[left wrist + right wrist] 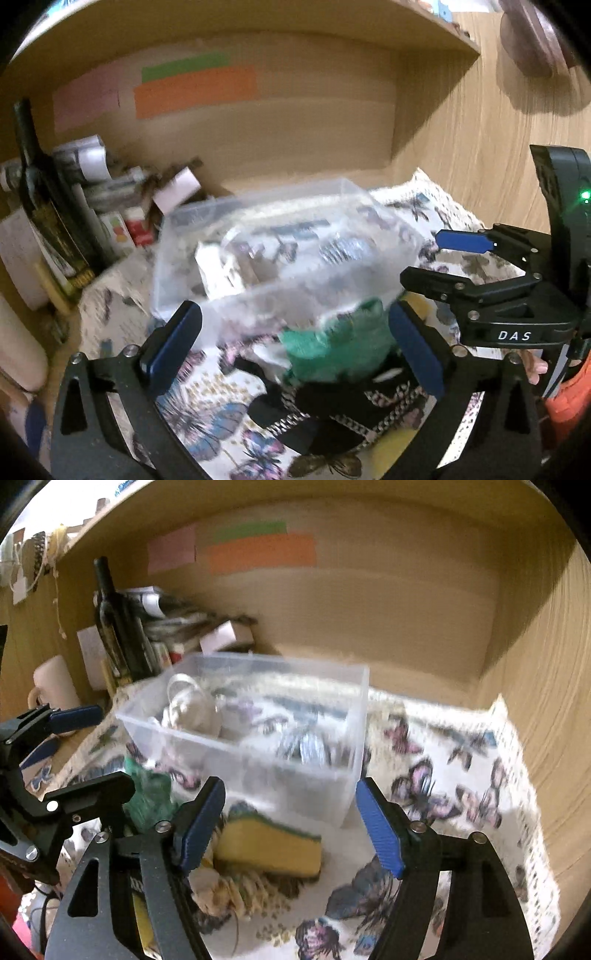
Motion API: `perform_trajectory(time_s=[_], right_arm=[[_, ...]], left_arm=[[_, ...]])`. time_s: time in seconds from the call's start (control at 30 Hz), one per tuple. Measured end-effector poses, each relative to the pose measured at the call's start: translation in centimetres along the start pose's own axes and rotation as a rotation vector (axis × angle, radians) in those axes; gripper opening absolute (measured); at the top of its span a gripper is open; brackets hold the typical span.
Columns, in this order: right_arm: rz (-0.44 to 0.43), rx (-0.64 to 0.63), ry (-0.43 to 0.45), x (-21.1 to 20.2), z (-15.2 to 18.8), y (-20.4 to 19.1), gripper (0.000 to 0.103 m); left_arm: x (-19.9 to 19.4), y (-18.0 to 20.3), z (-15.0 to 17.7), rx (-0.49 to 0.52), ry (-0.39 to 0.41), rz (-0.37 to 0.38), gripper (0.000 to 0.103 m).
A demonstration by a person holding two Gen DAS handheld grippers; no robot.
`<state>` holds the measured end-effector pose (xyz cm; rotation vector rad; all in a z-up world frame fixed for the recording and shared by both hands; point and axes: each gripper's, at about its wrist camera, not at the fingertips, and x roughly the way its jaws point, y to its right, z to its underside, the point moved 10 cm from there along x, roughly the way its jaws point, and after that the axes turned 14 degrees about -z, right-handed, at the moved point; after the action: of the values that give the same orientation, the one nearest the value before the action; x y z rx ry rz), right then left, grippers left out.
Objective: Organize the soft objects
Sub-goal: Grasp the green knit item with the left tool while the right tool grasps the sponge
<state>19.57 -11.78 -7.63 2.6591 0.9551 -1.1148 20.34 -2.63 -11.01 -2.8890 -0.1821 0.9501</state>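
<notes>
Clear plastic bin (pixel 258 731) sits mid-cloth inside a wooden shelf alcove, open top; inside it a pale crumpled item (pixel 192 709) at the 10 o'clock corner and a silvery-striped item (pixel 310 747) toward 4 o'clock, both blurred, cannot tell what they are. Butterfly-print cloth (pixel 461 775) covers the shelf floor. Soft things lie in front of the bin: yellow sponge with a green scrub top (pixel 269 849) just beside the bin's near wall, green fuzzy cloth (pixel 332 343) at the bin's near-left corner, black garment with a chain-pattern strap (pixel 332 417) below it, a beige knitted piece (pixel 229 890) touching the sponge at 7 o'clock. Left gripper (pixel 291 347) has jaws spread wide, green cloth between them, not pinched. Right gripper (pixel 291 834) also spread, sponge in the gap, no contact visible. Open room: bare cloth at 3 o'clock of the bin up to the alcove side wall (pixel 546 701); back wall close behind the bin. At 9–10 o'clock it's crowded: dark bottle (pixel 118 627), stacked boxes and papers (pixel 177 620), cream mug (pixel 55 683). Orange, green and pink paper strips (pixel 258 552) on the back wall, no writing legible. "DAS" printed on the right gripper's body in the left wrist view.
</notes>
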Motion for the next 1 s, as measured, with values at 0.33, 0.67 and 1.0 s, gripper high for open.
perform_trajectory(time_s=[0.33,0.67,1.0], right_arm=[[-0.064,0.044,-0.084,1.4,3.7,-0.1,0.071],[-0.142,0.089,-0.114,1.9,4.8,-0.5,0.06],[-0.095,0.028,-0.015,-0.6,2.7,-1.5,0.055]], left_arm=[[1.7,2.3,2.8,-0.045,-0.093,0.09,0.091],[0.6,3.5,3.0,0.001,-0.086,0.15,0.045],[-1.6,0.9,0.7,-0.032,0.006,0.121,0.023]])
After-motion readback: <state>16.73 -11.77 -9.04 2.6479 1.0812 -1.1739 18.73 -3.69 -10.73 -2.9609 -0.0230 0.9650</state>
